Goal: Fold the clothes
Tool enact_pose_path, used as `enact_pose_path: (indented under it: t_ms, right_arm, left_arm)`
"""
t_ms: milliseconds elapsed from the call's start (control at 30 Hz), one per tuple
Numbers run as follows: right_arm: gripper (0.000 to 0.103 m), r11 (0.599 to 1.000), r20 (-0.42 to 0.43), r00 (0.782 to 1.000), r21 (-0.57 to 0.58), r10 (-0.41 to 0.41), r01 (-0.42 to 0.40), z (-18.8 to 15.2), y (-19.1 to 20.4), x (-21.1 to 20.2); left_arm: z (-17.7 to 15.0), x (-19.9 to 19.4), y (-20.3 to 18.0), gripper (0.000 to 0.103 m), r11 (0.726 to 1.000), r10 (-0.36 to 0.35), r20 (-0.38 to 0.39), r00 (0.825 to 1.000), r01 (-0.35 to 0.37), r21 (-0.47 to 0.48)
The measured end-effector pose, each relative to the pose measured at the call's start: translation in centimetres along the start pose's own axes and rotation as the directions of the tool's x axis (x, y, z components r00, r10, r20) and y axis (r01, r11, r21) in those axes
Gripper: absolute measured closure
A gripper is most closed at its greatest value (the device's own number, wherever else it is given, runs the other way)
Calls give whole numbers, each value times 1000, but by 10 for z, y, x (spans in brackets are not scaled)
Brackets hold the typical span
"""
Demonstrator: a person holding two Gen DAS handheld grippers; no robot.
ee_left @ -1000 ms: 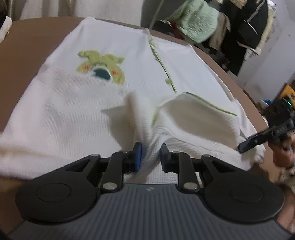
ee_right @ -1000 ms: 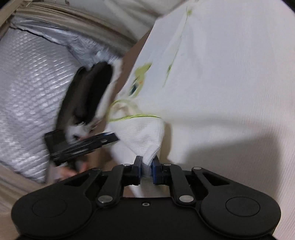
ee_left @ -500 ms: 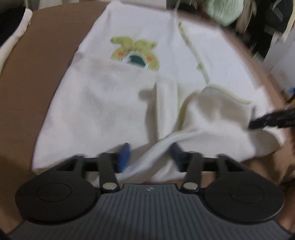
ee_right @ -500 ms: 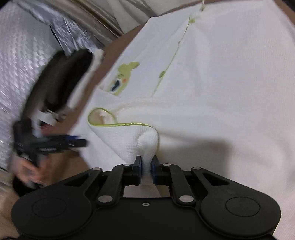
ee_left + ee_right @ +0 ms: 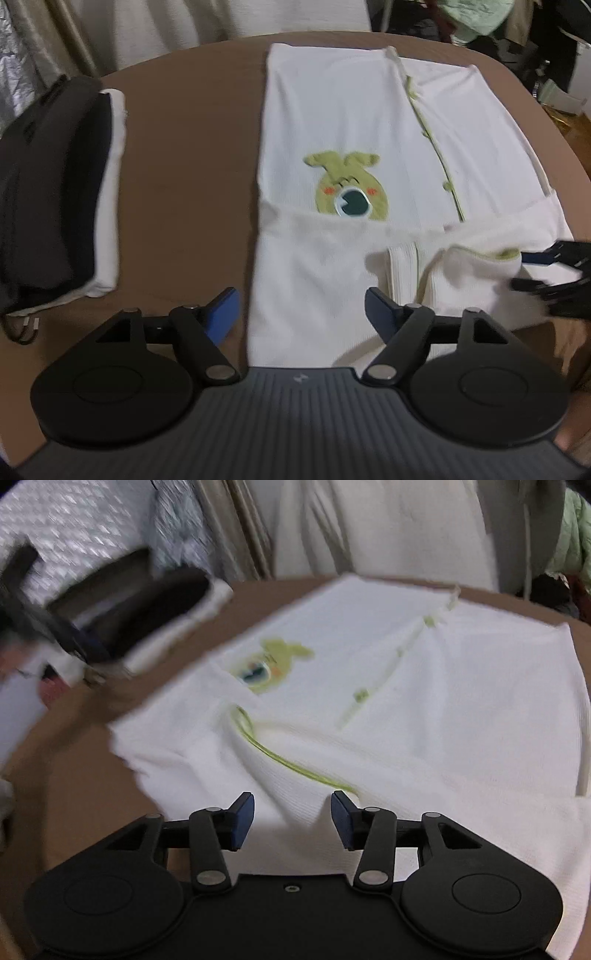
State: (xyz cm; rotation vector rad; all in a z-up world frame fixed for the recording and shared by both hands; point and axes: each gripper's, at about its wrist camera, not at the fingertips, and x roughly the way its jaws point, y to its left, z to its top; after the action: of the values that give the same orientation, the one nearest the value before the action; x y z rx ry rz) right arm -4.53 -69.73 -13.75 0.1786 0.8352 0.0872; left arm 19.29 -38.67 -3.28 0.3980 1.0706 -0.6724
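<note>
A white waffle-knit garment [image 5: 354, 122] with a green cartoon patch [image 5: 349, 192] and green piping lies flat on the round brown table [image 5: 184, 177]. Only the left view shows clearly the folded dark-and-white stack [image 5: 55, 192] at 9 o'clock. The left gripper [image 5: 301, 308] and right gripper [image 5: 291, 812] hover low over the near hem, jaws spread wide, holding nothing.

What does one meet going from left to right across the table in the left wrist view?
Stack of dark and white folded clothes → bare brown table → white garment with the green character patch → right gripper, jaws open, at the garment's right edge.
</note>
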Motion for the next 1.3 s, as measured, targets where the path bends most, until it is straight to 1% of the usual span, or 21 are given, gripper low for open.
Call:
enact_pose_path:
  t_ms: [33,100,200,333,467,500,533,567,633,667,700,767,867,933,1000,1033,1100,1167,1200,1267,1300]
  right_arm:
    - [53,998,-30,998,-12,-57,56,0,-2,13]
    - [53,983,-63,982,-42,-179,176,-1,-9,33]
    - [53,988,-40,988,32,-150,151,8,-23,32]
    - [52,988,53,990,91,-130,125,23,-28,19]
    - [52,981,72,983,114,-167,158,25,-25,13]
    - [52,979,72,983,125,-170,160,25,-25,11]
    - [52,983,90,985,129,-145,133,23,-25,6]
    - [52,985,109,987,133,-121,106,21,-25,0]
    - [51,992,152,988,127,-30,11,20,-23,-8]
    - [50,991,146,989,131,7,-27,19,-21,-8]
    - [49,989,137,990,138,34,-53,19,-19,-7]
    - [49,984,119,993,176,-11,-10,14,-10,-4]
    - [48,961,136,988,273,-70,31,-2,7,-17]
    - [45,920,125,988,390,-94,38,-25,19,-26]
    - [44,868,110,989,495,-96,30,-52,30,-29]
    - [44,848,95,990,528,-103,38,-66,34,-27]
    - [45,805,67,989,589,-130,66,-93,42,-25]
    - [44,760,65,964,630,-258,161,-113,50,-32]
    - [44,734,68,954,655,-293,179,-118,50,-35]
    - [44,682,88,939,710,-333,175,-125,46,-36]
    - [43,655,103,933,738,-345,160,-127,43,-35]
  left_arm:
    - [1,3,-3,23,1000,6,-7,1000,-6,1]
    - [4,10,-9,18,1000,19,-19,1000,-19,4]
    - [6,21,-21,18,999,32,-34,999,-32,10]
    - [-8,44,-65,22,996,-74,29,997,73,41]
    - [-21,68,-109,23,983,-175,89,981,168,80]
    - [-22,75,-117,23,982,-171,104,980,161,101]
    - [-23,83,-125,23,982,-163,113,980,149,120]
    - [-24,97,-131,23,985,-132,97,986,120,125]
    - [-26,129,-132,23,995,-37,51,998,33,92]
    - [-28,143,-129,21,998,3,35,999,-5,69]
    - [-29,148,-123,21,999,10,33,999,-11,36]
    - [-30,141,-108,21,998,-16,46,999,18,-54]
    - [-32,111,-88,22,983,-4,49,999,13,-183]
    - [-41,97,-71,19,953,-19,-14,1000,14,-303]
    - [-57,91,-53,19,891,-137,-83,987,86,-446]
    - [-68,89,-47,19,851,-229,-71,971,164,-499]
    - [-90,88,-41,18,771,-393,-23,919,316,-554]
    - [-110,92,-42,18,740,-402,-32,915,305,-599]
    - [-120,95,-42,18,727,-397,-40,917,288,-623]
    - [-134,104,-42,18,709,-316,-79,946,180,-681]
    - [-137,108,-41,18,691,-294,-73,953,159,-705]
